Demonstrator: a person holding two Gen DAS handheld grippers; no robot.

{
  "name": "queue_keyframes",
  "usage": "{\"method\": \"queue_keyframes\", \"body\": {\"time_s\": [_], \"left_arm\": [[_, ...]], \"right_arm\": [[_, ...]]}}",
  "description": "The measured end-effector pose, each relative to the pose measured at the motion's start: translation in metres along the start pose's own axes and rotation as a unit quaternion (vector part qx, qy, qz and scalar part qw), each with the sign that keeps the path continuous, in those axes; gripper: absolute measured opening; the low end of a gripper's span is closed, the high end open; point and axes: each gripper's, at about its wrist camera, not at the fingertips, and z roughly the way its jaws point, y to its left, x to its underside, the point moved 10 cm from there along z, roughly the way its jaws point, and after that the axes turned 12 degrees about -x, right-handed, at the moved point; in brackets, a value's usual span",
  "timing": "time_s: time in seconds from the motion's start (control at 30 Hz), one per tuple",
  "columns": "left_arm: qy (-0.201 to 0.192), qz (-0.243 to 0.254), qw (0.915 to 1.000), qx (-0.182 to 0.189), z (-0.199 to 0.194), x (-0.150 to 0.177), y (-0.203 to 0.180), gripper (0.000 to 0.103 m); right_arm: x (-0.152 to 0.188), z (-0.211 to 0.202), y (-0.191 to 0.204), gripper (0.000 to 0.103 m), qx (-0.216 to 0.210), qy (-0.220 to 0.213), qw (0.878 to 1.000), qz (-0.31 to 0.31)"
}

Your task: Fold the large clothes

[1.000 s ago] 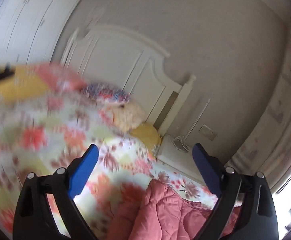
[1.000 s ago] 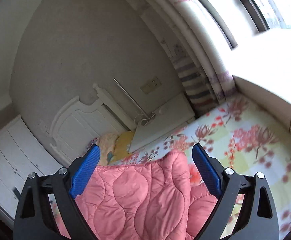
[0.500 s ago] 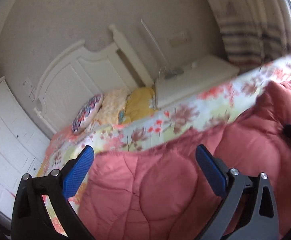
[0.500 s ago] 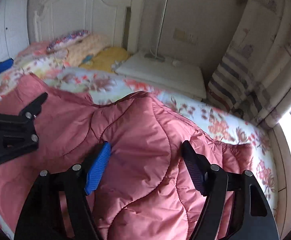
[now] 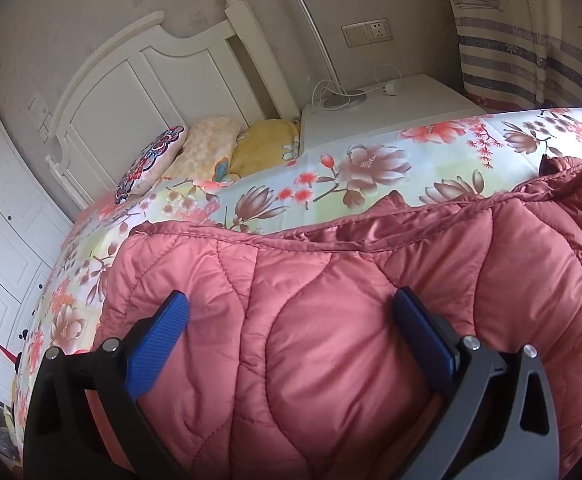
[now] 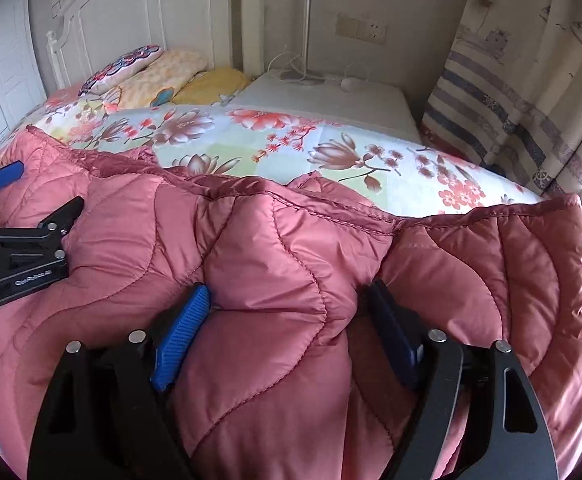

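A bed (image 5: 371, 168) with a floral sheet and a white headboard (image 5: 139, 76) carries a pink quilted jacket (image 5: 331, 320), spread across its near edge. The left hand-held gripper (image 5: 291, 332) has its jaws wide apart over the padding; the right hand-held gripper (image 6: 287, 328) has blue pads pressed into a bulge of jacket, though whether it is clamped I cannot tell.

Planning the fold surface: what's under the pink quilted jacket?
The pink quilted jacket lies on the floral bedsheet, which shows beyond its far edge. Directly beneath, everything is covered, so I cannot tell. Both grippers press into it, open.
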Motion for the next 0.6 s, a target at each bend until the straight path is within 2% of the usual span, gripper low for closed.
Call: {"method": "queue_keyframes", "body": {"time_s": [0.07, 0.17, 0.2, 0.23, 0.33, 0.37, 0.43, 0.47, 0.6], "left_arm": [[0.0, -0.001, 1.0, -0.001, -0.001, 0.0, 0.001, 0.101], [0.001, 0.0, 1.0, 0.0, 0.0, 0.0, 0.001, 0.101], [0.001, 0.0, 1.0, 0.0, 0.0, 0.0, 0.001, 0.101], [0.001, 0.0, 1.0, 0.0, 0.0, 0.0, 0.001, 0.101], [0.001, -0.002, 1.0, 0.003, -0.001, 0.0, 0.001, 0.101], [0.001, -0.001, 1.0, 0.004, -0.001, 0.0, 0.0, 0.101], [0.001, 0.0, 1.0, 0.005, -0.001, 0.0, 0.0, 0.101], [0.001, 0.0, 1.0, 0.006, 0.0, 0.0, 0.0, 0.101], [-0.001, 0.0, 1.0, 0.004, -0.002, 0.0, 0.0, 0.101]], "right_arm": [[-0.007, -0.02, 0.001, 0.075, 0.008, -0.004, 1.0, -0.005], [-0.023, -0.069, 0.004, 0.075, 0.038, -0.076, 0.996, -0.039], [-0.025, -0.079, -0.005, 0.077, 0.058, -0.088, 0.993, -0.047], [-0.023, -0.081, -0.015, 0.078, 0.073, -0.084, 0.993, -0.046], [0.006, -0.058, -0.068, 0.078, 0.101, -0.018, 0.995, -0.004], [0.023, -0.046, -0.086, 0.079, 0.098, 0.004, 0.995, 0.017], [0.031, -0.043, -0.098, 0.079, 0.046, -0.018, 0.997, 0.06], [0.032, -0.044, -0.101, 0.079, 0.041, -0.021, 0.997, 0.069], [0.029, -0.045, -0.099, 0.081, 0.065, -0.017, 0.996, 0.052]]}}
